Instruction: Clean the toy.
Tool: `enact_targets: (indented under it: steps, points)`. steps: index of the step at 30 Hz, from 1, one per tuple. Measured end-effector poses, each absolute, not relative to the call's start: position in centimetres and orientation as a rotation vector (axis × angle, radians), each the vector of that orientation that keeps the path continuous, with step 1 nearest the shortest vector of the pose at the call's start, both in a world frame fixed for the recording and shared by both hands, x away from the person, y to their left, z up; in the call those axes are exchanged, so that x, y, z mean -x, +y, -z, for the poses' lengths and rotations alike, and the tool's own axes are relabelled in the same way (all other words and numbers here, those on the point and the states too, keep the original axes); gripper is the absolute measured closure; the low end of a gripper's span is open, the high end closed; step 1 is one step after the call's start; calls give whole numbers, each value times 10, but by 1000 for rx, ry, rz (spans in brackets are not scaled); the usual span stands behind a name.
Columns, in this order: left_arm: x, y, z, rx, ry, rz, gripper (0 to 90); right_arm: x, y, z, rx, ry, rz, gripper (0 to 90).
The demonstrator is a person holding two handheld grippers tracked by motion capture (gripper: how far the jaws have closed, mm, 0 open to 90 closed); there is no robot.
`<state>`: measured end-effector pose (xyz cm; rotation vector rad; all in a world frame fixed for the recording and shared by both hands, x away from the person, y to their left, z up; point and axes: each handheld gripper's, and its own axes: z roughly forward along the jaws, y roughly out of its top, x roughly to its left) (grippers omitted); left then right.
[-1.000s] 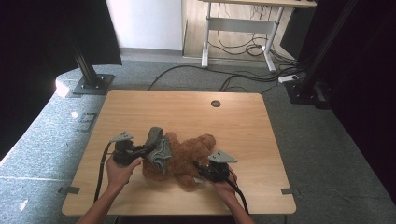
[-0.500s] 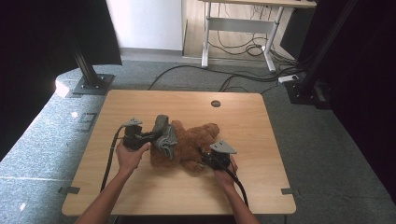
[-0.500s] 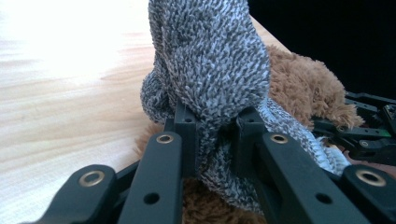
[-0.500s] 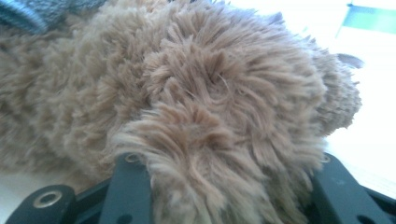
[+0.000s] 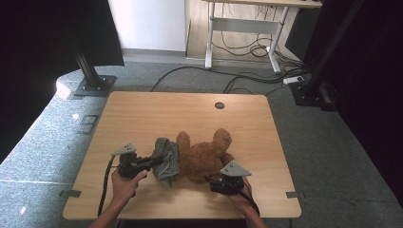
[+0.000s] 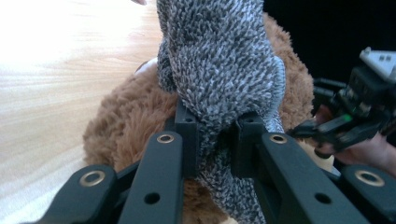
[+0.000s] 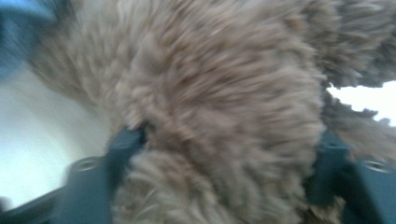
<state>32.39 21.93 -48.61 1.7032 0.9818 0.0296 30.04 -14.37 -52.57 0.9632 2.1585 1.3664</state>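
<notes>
A brown teddy bear (image 5: 204, 152) lies on the wooden table (image 5: 190, 109) near its front edge, two limbs pointing away from me. A grey knitted garment (image 5: 166, 159) is draped against the bear's left side. My left gripper (image 5: 153, 163) is shut on a fold of this knit (image 6: 219, 60), with the bear's fur (image 6: 121, 116) right behind it. My right gripper (image 5: 214, 182) sits at the bear's near right side. In the right gripper view its jaws (image 7: 224, 154) stand wide and press on a thick lump of the bear's fur (image 7: 210, 93).
A round cable hole (image 5: 219, 105) sits near the table's far edge. Black stand bases (image 5: 92, 80) (image 5: 313, 90) flank the table on the grey floor. Cables (image 5: 247, 80) and a white desk frame (image 5: 242, 33) lie beyond.
Both grippers and the bear went toward the far side, then came back toward the near edge. The bear now lies a little further right, and the knit hangs lower on its left.
</notes>
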Motion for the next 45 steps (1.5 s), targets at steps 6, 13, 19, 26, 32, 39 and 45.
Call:
enact_targets:
  steps: [6, 13, 19, 26, 32, 39, 45]
  points:
    - [-318, 221, 490, -1685, 979, -29, 762, -318, -152, 504, -1022, 2156, -1533, 203]
    - [-316, 221, 488, -1690, 988, -27, 760, -329, -140, 506, -1048, 2184, -1529, 313]
    - [-318, 211, 456, -1692, 922, 5, 751, -311, -139, 512, -979, 2130, -1453, 525]
    - [-339, 152, 411, -1735, 828, 10, 751, -307, -134, 513, -944, 2110, -1431, 550]
    - [-368, 100, 410, -1855, 862, 43, 748, -301, -133, 516, -861, 2087, -1364, 576]
    - [-374, 109, 446, -1926, 940, 90, 748, -299, -135, 522, -866, 2096, -1336, 586]
    - [-366, 159, 445, -1844, 988, 40, 749, -300, -135, 522, -877, 2091, -1343, 594]
